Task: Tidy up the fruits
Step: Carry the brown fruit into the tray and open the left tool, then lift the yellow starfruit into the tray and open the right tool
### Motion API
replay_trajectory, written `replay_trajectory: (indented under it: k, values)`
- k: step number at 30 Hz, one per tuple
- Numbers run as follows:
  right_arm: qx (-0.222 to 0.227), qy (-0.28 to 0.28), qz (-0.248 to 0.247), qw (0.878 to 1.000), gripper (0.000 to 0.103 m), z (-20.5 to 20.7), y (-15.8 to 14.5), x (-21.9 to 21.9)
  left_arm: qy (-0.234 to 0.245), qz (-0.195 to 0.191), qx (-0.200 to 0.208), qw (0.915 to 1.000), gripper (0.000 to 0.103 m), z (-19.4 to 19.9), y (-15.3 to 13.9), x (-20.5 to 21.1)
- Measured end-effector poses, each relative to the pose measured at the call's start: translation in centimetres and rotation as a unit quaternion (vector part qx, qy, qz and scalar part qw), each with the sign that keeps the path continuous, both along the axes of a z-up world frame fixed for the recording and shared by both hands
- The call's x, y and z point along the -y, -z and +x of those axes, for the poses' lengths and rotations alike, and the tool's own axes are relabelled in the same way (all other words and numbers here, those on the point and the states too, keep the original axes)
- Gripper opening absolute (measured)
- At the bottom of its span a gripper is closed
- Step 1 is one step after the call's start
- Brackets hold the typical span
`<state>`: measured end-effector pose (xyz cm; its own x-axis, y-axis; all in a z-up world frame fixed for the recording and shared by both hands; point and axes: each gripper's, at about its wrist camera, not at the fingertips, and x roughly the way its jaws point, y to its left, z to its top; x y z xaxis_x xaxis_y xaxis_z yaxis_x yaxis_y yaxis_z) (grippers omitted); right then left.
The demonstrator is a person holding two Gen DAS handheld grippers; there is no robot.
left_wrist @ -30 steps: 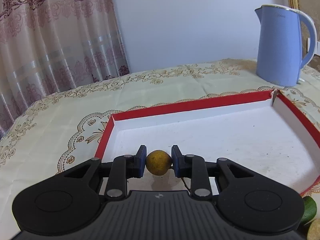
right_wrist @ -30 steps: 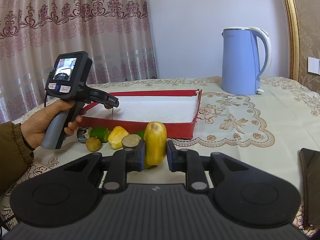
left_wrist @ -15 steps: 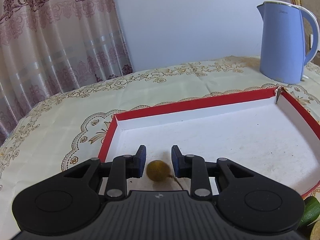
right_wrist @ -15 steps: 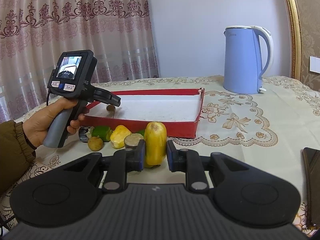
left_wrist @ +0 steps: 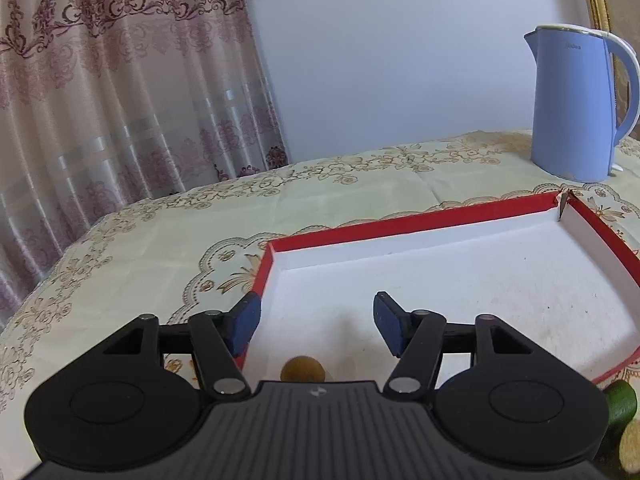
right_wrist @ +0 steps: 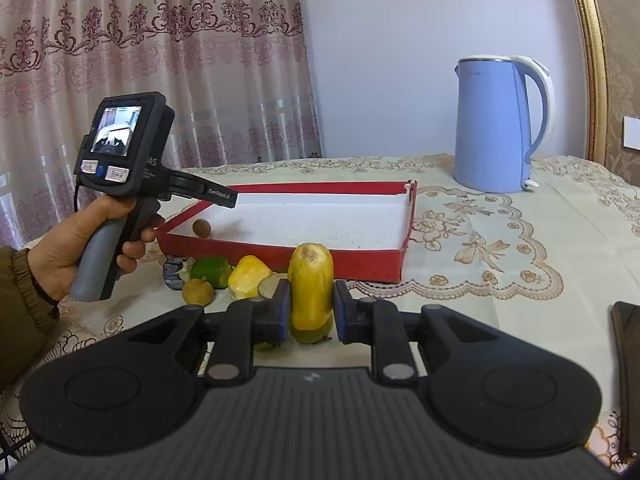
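A small round brown fruit (left_wrist: 303,369) lies on the white floor of the red-walled tray (left_wrist: 400,224), in its near left corner; the right wrist view shows the same fruit (right_wrist: 202,228). My left gripper (left_wrist: 316,322) hangs above it with its jaws opening, and the fruit lies below them, untouched. My right gripper (right_wrist: 309,306) is shut on an upright long yellow fruit (right_wrist: 311,280) in front of the tray (right_wrist: 352,255). Beside it lie a green fruit (right_wrist: 210,272), a yellow piece (right_wrist: 248,282) and a small round yellowish fruit (right_wrist: 197,292).
A blue kettle (right_wrist: 498,126) stands behind the tray at the right. A person's hand (right_wrist: 76,248) holds the left gripper's handle. A dark flat object (right_wrist: 626,344) lies at the table's right edge. A curtain hangs behind the patterned tablecloth.
My left gripper let go of the small brown fruit, which now lies on the tray floor. Its jaws spread wide and it rose and drew back a little. The right gripper stayed still.
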<state>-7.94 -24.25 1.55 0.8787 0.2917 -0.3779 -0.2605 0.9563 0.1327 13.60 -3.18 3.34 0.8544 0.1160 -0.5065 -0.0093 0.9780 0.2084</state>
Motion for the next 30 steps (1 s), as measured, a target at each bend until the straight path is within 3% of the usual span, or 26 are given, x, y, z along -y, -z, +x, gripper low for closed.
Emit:
replay_trajectory:
  k: [13, 18, 21, 26, 30]
  values:
    - [0.013, -0.009, -0.013, 1.0, 0.021, 0.5, -1.1, -1.2, -0.042, -0.03, -0.011, 0.9986, 0.071, -2.6, 0.1, -3.1]
    - [0.016, -0.006, -0.018, 1.0, 0.021, 0.9, -1.3, -1.4, -0.059, -0.071, -0.008, 0.9957, 0.072, -5.4, 0.3, -5.3]
    - [0.017, -0.004, -0.021, 1.0, 0.021, 1.5, -1.4, -1.5, -0.064, -0.109, -0.003, 0.992, 0.08, -7.1, 0.5, -6.8]
    - [0.021, -0.002, -0.028, 0.999, 0.021, 2.8, -1.9, -1.8, -0.026, -0.192, 0.014, 0.981, 0.082, -8.9, 1.3, -8.9]
    - [0.024, -0.004, -0.032, 0.999, 0.021, 4.1, -2.4, -2.1, -0.017, -0.192, 0.036, 0.9807, 0.082, -9.4, 1.2, -8.7]
